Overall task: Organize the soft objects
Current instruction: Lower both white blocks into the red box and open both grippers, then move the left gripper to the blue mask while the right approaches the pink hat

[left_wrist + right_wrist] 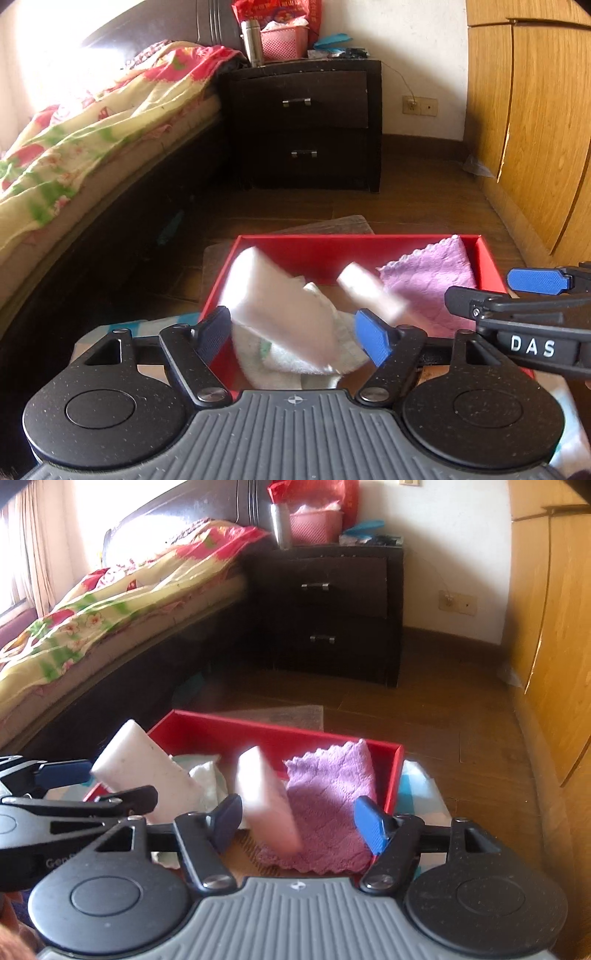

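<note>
On the far left runs the bed (74,140), with the dark nightstand (306,122) beside it; neither is in my way. Nearer, my left tongs (295,332) stand spread over the left half of the red box (332,247). A white sponge (258,291) shows blurred between the pads, and I judge it loose and dropping onto the white towel (295,362) in the box. Just right of it, my right tongs (301,823) are spread as well, with a second sponge (267,801) tilted and blurred between the pads, clear of the right pad, above the purple cloth (328,812) folded in the box's right half.

So I take this to be the release step: both sponges going into the box. Next I'd lift both tongs straight back so the pads don't snag cloth or knock the near wall. The tongs sit close side by side, so they could bump. A wooden wardrobe (535,129) stands far right.
</note>
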`<state>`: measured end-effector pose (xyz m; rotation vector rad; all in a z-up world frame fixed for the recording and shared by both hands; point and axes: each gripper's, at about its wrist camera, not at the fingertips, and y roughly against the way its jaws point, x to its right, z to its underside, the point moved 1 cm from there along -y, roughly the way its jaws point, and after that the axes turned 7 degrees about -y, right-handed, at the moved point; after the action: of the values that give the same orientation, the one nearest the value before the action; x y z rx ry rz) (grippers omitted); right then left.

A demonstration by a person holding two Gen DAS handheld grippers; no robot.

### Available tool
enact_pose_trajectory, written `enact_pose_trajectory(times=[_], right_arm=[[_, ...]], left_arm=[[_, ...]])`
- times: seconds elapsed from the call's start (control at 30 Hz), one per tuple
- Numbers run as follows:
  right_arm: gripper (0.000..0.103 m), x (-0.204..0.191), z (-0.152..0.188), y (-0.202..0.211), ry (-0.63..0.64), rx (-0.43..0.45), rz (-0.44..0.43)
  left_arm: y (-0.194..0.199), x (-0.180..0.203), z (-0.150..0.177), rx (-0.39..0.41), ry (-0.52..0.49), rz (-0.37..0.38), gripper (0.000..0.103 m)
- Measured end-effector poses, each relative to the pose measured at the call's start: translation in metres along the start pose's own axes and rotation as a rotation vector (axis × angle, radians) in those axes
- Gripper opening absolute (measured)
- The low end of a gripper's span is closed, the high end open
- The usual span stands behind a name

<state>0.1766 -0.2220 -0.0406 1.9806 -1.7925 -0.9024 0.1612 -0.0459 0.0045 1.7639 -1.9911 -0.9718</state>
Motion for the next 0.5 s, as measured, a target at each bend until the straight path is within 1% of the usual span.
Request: enact_pose_trajectory(times=[0.1,0.2,0.3,0.37,0.43,0.5], right_arm=[[0.046,0.003,-0.001,0.013,-0.017,-0.001,-0.009],[0.046,0.002,0.001,0.03,-0.004,0.009,-0.005],[0.05,0.0,0.004,0.047,-0.005,0.011,-0.014],[0.054,0.001,0.01,0.059,-0.006,0.019,-0.016],[0.055,0.005,0.019,0.072,-0.024,0.019,-0.023],[0.055,0.008,0.03,0.083,-0.043,-0.001,-0.036]], left_arm=[[0.014,-0.002,0.001,-0.002,0.016,0.022,0.076],[0.028,0.0,0.004,-0.002,0.003,0.01,0.077],[0.041,0.001,0.01,-0.001,0.003,0.013,0.077],[0.051,0.002,0.017,0.002,0.004,0.014,0.078],[0.062,0.002,0.025,0.001,0.004,0.023,0.078],[0.071,0.003,0.035,-0.004,0.006,0.032,0.078]])
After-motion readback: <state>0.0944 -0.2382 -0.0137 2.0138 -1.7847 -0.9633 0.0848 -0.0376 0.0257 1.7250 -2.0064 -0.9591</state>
